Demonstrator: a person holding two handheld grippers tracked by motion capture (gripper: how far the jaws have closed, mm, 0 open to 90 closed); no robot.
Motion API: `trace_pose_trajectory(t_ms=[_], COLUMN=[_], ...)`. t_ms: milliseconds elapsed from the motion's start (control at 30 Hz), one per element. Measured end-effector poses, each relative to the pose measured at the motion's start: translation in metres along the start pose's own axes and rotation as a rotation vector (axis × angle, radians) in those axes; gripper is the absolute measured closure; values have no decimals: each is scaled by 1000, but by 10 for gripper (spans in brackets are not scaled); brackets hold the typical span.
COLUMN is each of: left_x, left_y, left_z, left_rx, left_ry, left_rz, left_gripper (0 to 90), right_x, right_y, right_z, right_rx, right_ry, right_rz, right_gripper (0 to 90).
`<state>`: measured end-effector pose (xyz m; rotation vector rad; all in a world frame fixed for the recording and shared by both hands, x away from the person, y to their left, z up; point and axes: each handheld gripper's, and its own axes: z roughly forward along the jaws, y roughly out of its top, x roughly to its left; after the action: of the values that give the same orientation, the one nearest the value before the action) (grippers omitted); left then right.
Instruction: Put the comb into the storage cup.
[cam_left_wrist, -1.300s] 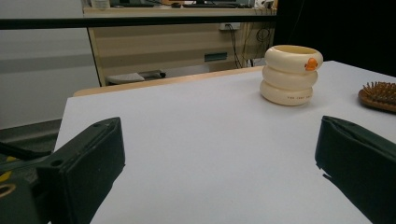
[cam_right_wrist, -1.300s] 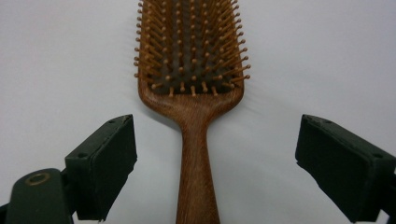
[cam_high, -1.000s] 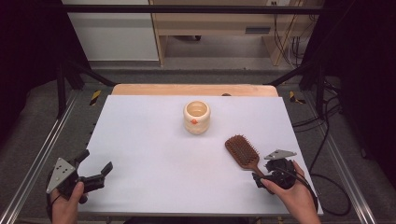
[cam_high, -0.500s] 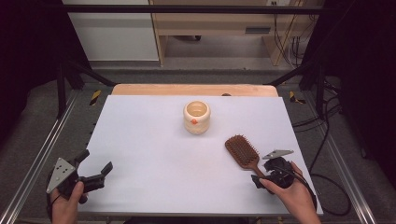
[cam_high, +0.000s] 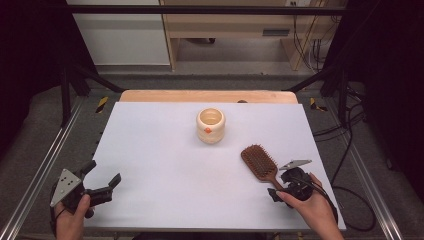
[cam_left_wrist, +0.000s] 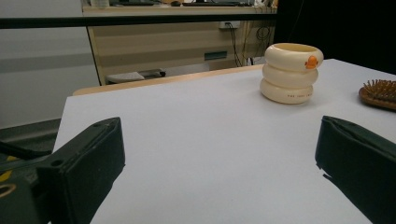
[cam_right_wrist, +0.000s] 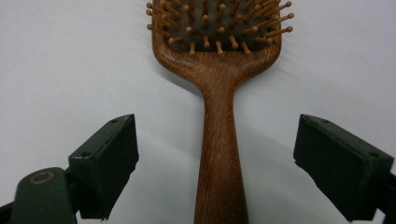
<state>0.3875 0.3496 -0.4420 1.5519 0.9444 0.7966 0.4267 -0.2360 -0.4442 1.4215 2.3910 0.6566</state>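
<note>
brown wood, that's the brush (cam_high: 260, 163), lying bristles up on the white table (cam_high: 165, 165) near its right front corner. its handle runs back toward the person and passes straight between the two jaws of the right gripper (cam_right_wrist: 217, 170). in the right gripper view the handle sits in the middle of the gap, with bare table showing on either side, so neither pad touches it. those jaws are spread wide and pinch nothing. the paddle head lies just beyond the jaw tips, farther from the person.

from above, the right gripper (cam_high: 289, 186) rests low at the table's front edge in the right hand (cam_high: 312, 207), right at the end of the handle.

the left gripper (cam_high: 102, 180) is at the front left corner, well apart from the brush, held in the left hand (cam_high: 70, 220). its jaws are spread too, with only bare table between them in its own view.

a cream pot (cam_high: 210, 125) shaped like stacked rings, with a small orange mark on its side, stands upright toward the back middle of the table, apart from both grippers and from the brush.

count: one brush, one pot, two grippers, two hands, one table.
</note>
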Motion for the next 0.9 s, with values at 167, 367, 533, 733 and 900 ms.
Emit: trace_pose_trajectory(t_ms=[167,367,533,733,900], left_x=[0,0,-1,0,0], left_y=[0,0,0,0,0], left_z=[0,1,0,0,0], left_rx=[-1,4,4,4,3], left_ry=[0,-1,-1,-1,-2], left_rz=[0,4,7,6,6], left_gripper=[16,16,16,16,16], right_x=[0,1,-4,-10,-12], right_y=[1,1,4,9,13], right_z=[2,6,11,17,20], right_rx=[11,25,33,42,55], right_ry=[0,4,1,17,22], right_rz=[-4,-17,-2,19,18], right_gripper=[140,154,197,239,306])
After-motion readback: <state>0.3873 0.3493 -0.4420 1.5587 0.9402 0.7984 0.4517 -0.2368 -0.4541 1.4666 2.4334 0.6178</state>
